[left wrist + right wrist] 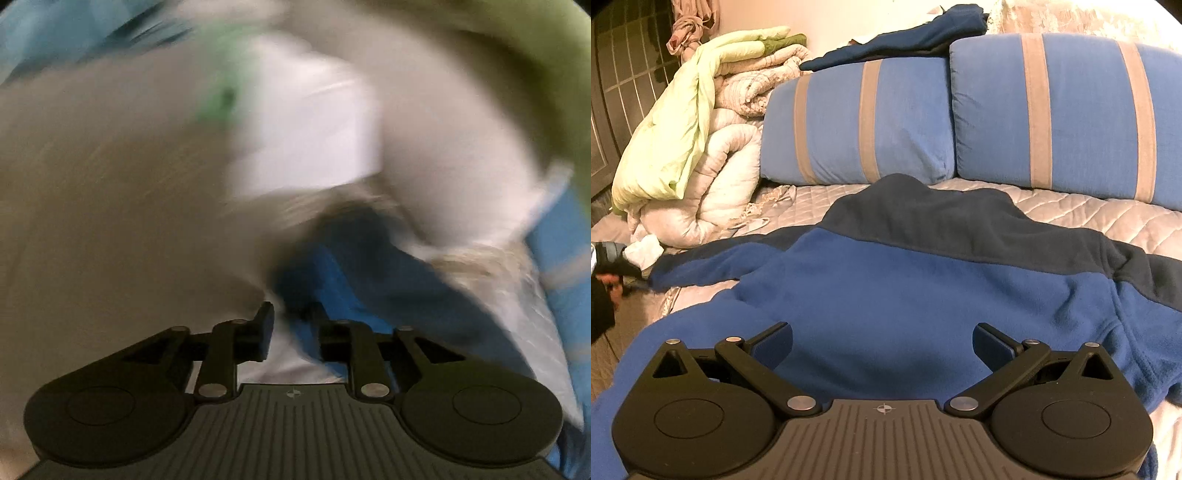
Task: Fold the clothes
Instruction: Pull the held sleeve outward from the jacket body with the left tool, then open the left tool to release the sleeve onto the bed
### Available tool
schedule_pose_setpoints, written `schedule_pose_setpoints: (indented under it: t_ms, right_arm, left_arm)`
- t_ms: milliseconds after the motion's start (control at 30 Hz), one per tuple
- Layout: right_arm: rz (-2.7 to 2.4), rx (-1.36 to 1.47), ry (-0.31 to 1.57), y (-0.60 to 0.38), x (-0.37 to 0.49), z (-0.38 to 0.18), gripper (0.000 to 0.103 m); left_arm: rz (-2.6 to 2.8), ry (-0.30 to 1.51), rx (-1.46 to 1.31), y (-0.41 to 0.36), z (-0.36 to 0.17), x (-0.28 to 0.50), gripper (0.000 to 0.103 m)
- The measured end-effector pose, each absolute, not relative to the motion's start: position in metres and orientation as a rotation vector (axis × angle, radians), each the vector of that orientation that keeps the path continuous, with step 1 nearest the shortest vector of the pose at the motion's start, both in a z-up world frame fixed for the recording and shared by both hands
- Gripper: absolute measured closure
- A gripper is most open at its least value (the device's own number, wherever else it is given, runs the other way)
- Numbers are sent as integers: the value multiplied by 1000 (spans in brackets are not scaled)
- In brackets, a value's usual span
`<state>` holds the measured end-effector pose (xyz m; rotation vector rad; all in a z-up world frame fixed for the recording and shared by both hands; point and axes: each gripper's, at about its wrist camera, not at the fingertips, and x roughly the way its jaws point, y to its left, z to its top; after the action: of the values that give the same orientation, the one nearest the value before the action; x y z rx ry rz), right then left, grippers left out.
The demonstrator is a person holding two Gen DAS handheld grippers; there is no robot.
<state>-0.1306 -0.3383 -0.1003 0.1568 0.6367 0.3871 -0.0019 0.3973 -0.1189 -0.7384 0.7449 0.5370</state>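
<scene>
right gripper [882,343]: jaws spread wide, nothing between them, hovering just above the blue fleece jacket [886,280], which lies flat on the quilted bed [1071,210] before two striped pillows [1052,110]. left gripper [291,325]: heavy blur, jaws narrowly apart, clamping nothing; pale bedding and blue fabric beneath.

- fleece jacket [905,295]: royal blue body, dark navy collar and shoulder yoke;
- two pillows [1052,110]: medium blue with beige vertical stripes;
- bedspread [1089,218]: pale pinkish-grey, quilted in diamond stitching;
- rolled duvet [716,184]: off-white, with a pale lime-green cover [672,140] draped over it;
- garment on top of the pillows [905,40]: dark navy;
- right gripper [882,343]: black arms, blue pads.
</scene>
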Motion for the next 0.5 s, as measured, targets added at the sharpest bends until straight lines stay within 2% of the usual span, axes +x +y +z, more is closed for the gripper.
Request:
schedule_pose_setpoints:
  t_ms: [67, 133, 233, 433, 467, 500]
  right_arm:
    - [387, 156, 637, -338, -130, -100, 0]
    - [386, 155, 636, -338, -130, -100, 0]
    - [378, 151, 631, -337, -132, -100, 0]
    - [349, 151, 614, -338, -135, -99, 1]
    - [344, 144, 605, -337, -136, -99, 13]
    - [340, 137, 596, -336, -138, -98, 43]
  left_arm:
    - [535, 695, -790, 398, -119, -14, 59]
    - [547, 667, -765, 391, -110, -18, 34]
    - [534, 606, -707, 374, -88, -19, 28]
    - [366, 527, -621, 315, -44, -7, 27]
    - [331, 514, -590, 301, -37, -5, 27]
    - [296, 501, -559, 286, -30, -2, 26]
